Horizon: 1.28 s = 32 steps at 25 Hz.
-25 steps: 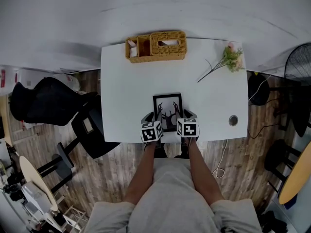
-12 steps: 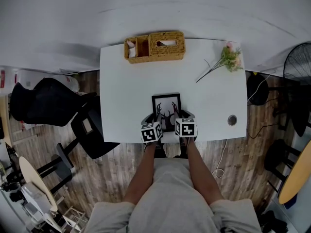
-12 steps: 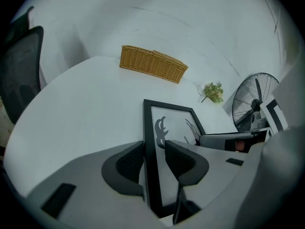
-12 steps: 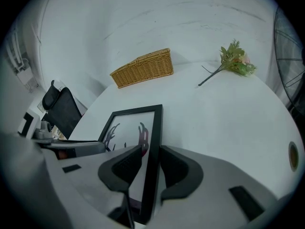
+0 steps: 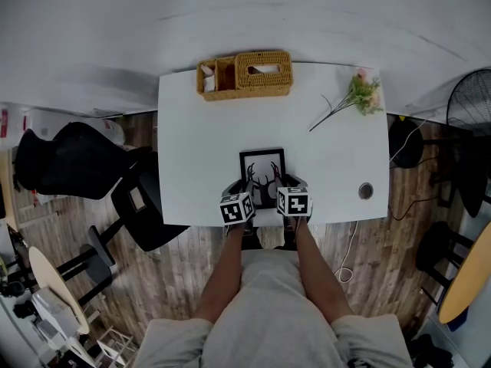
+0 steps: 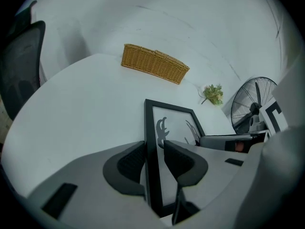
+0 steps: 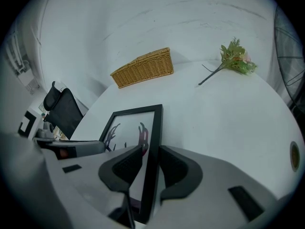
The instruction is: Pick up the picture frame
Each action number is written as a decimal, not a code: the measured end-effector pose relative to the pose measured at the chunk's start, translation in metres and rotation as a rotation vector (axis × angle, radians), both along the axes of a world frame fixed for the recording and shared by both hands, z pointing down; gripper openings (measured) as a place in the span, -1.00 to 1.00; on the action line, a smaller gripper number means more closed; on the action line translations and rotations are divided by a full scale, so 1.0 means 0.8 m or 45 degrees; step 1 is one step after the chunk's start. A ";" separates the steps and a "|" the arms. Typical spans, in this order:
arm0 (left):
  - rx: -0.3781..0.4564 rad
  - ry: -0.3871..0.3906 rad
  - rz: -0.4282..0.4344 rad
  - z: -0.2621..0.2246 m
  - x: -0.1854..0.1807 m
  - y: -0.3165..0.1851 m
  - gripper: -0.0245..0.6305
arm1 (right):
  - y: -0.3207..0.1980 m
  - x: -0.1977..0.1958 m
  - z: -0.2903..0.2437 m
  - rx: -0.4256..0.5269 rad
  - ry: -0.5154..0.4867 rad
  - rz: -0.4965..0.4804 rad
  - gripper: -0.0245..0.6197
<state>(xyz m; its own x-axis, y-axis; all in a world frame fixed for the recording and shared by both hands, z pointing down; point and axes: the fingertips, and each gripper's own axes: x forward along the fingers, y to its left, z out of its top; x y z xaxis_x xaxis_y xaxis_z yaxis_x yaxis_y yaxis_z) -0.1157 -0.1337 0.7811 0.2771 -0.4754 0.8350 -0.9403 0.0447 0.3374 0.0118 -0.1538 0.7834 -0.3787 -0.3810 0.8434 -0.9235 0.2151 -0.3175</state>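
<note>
The black picture frame (image 5: pixel 262 165), with an antler print behind glass, lies flat near the front edge of the white table (image 5: pixel 199 136). My left gripper (image 5: pixel 248 181) straddles its left border (image 6: pixel 149 123). The jaws have just been closing, and a strip of glass still shows between the border and the inner pad (image 6: pixel 178 159). My right gripper (image 5: pixel 275 179) straddles the right border (image 7: pixel 155 128). Its jaws have also just been closing, and its pads (image 7: pixel 172 166) sit tight against that border. My left gripper (image 6: pixel 155 154) and my right gripper (image 7: pixel 151 159) both point steeply down at the frame's near end.
A wicker basket (image 5: pixel 245 73) stands at the table's far edge. A flower sprig (image 5: pixel 360 94) lies at the far right. A cable hole (image 5: pixel 366 192) is near the front right corner. A black office chair (image 5: pixel 77 163) stands to the left and a fan (image 5: pixel 472 106) to the right.
</note>
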 end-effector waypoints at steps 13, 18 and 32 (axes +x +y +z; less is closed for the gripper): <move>-0.025 0.201 -0.030 0.003 -0.011 0.003 -0.63 | 0.004 0.004 0.001 -0.028 -0.050 -0.022 -0.66; -0.027 0.191 -0.017 0.002 -0.012 0.004 -0.63 | 0.006 0.005 0.001 -0.039 -0.060 -0.024 -0.67; -0.046 0.015 0.004 0.000 -0.007 0.005 -0.64 | 0.006 0.004 -0.002 0.007 0.041 -0.023 -0.68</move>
<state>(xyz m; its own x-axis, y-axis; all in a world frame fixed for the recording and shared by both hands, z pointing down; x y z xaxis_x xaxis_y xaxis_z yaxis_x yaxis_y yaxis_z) -0.1211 -0.1300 0.7809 0.2885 -0.4440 0.8483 -0.9364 0.0538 0.3467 0.0147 -0.1489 0.7815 -0.3583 -0.3789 0.8533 -0.9292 0.2332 -0.2867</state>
